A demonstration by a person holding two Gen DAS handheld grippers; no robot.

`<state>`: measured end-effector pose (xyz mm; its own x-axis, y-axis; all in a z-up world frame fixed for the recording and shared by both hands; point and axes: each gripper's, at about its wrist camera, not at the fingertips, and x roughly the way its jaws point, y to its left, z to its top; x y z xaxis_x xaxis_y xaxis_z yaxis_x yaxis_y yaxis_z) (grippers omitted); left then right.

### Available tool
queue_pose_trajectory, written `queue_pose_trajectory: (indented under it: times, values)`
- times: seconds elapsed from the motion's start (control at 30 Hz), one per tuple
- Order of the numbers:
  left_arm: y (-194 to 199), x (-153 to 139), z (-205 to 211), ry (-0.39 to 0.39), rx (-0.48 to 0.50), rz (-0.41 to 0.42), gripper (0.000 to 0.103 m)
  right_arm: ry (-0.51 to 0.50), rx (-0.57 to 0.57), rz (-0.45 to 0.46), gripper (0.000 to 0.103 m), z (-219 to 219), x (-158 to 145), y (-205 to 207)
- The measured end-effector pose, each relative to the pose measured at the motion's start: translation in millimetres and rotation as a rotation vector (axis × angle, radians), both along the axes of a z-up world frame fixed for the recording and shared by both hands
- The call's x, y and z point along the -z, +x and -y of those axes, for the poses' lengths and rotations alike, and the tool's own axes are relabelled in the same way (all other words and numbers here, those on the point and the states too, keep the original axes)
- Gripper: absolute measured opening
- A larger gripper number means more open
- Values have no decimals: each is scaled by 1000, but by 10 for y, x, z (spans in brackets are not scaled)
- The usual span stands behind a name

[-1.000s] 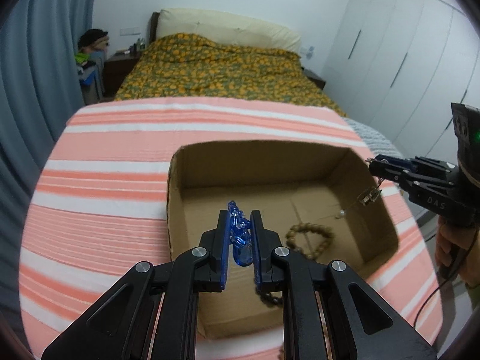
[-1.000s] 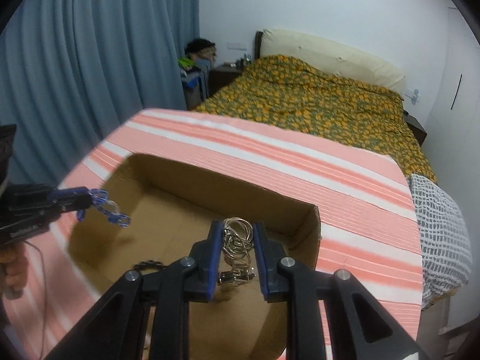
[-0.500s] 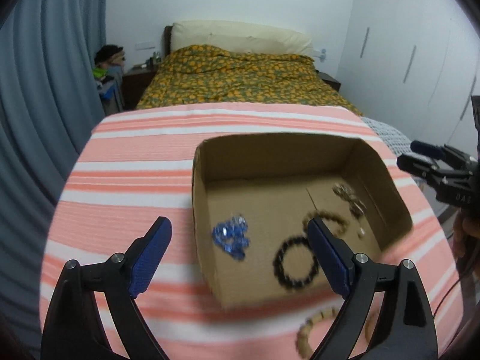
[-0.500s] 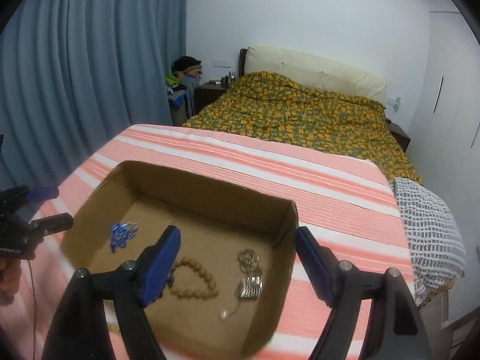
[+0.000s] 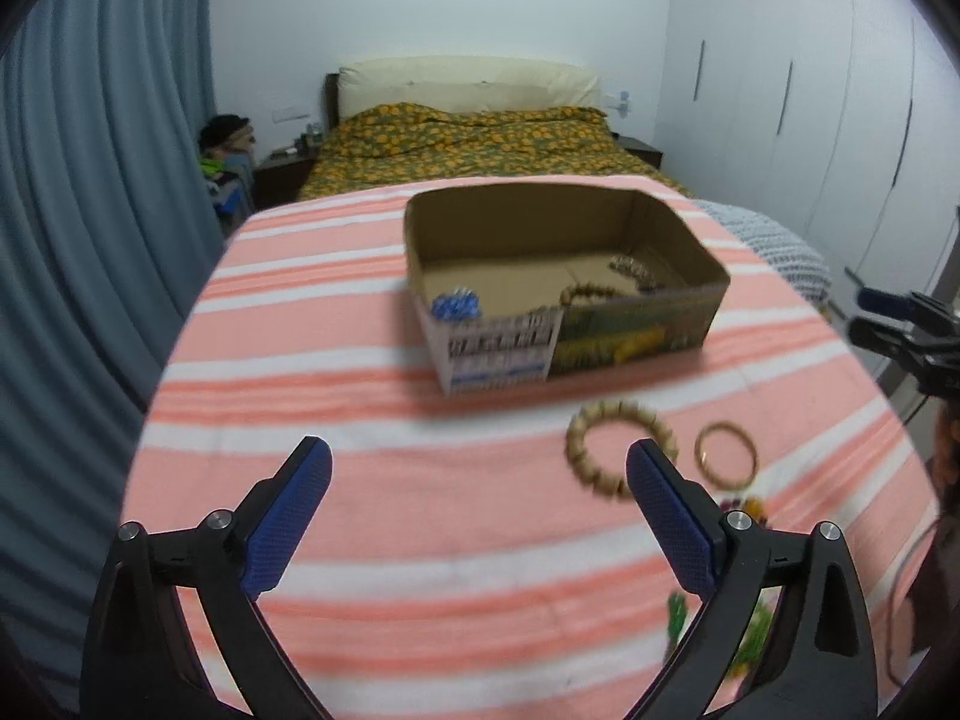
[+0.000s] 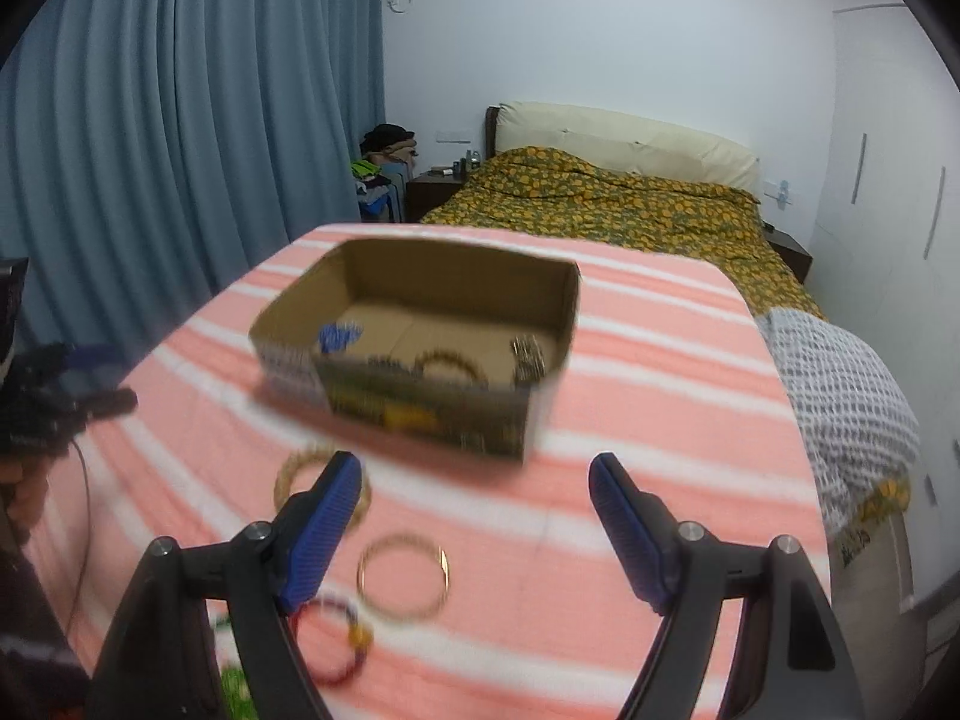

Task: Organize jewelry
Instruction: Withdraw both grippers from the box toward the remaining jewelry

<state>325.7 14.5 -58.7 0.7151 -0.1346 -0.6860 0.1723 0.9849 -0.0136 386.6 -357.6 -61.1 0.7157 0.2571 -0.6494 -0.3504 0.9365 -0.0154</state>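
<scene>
Left gripper (image 5: 477, 474) wide open over the striped cloth (image 5: 360, 420), jaws just opened further, nothing between them. Right gripper (image 6: 474, 495) open too, also empty, jaws lately parted.

Cardboard box (image 5: 600, 342) sitting on the cloth ahead of both grippers, open at the top. Inside it: blue beads (image 5: 456, 304) at the near left corner, a tan bead bracelet (image 5: 591, 293) near the front wall, a silvery piece (image 5: 636, 270) toward the right, possibly a chain, though blurred.

Outside the box, on the cloth in front of it: a wooden bead bracelet (image 5: 618, 450) just beside the left gripper's right finger, a gold bangle (image 5: 726, 459) next to it, a dark red bead bracelet (image 6: 342, 642) nearer the right gripper, and something green (image 5: 750, 636) at the near edge.

Bed (image 6: 600, 210) beyond the cloth, blue curtain (image 6: 180, 120) to the left.
</scene>
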Motion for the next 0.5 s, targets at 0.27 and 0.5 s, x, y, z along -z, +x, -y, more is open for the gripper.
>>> queue_pose_trajectory:
  times: [0.27,0.5]
  values:
    - [-343,104,66,39,-30,15,99,-14,69,-9,80,167,370,-598]
    - [-453,121,98,52,-31,27,99,-16,120,-35,80,258,617,-824]
